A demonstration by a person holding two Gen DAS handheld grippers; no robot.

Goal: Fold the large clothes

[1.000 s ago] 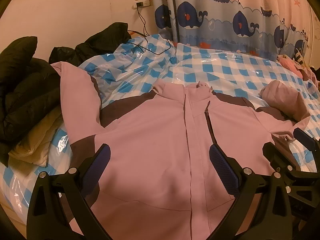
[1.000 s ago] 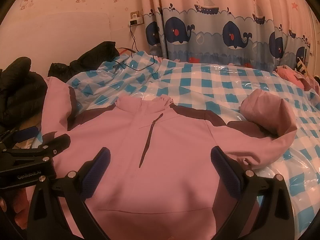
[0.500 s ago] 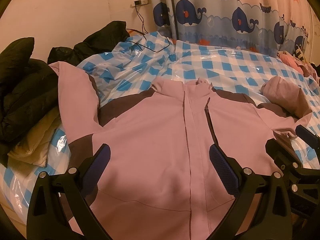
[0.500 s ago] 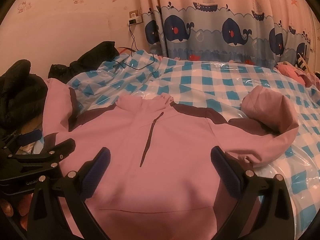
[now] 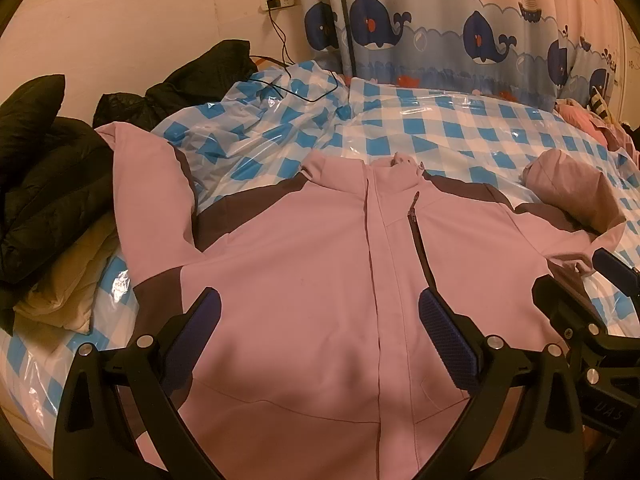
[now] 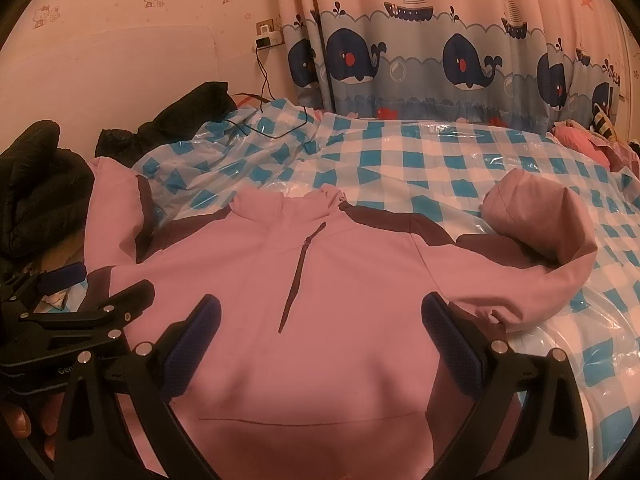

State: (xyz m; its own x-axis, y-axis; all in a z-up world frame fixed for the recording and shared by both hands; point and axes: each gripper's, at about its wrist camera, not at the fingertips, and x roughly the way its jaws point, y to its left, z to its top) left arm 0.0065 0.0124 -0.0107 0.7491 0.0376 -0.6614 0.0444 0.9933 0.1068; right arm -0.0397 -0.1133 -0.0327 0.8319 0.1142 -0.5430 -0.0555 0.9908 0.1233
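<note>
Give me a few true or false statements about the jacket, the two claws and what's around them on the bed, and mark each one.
1. The pink jacket lies front up on the checked cover. True.
2. The left claw grips a sleeve. False: it is open, holding nothing.
3. The right claw is open. True.
4. The jacket's front is unzipped and spread apart. False: it is closed.
5. Black coats are piled on the jacket's right. False: they are on its left.
</note>
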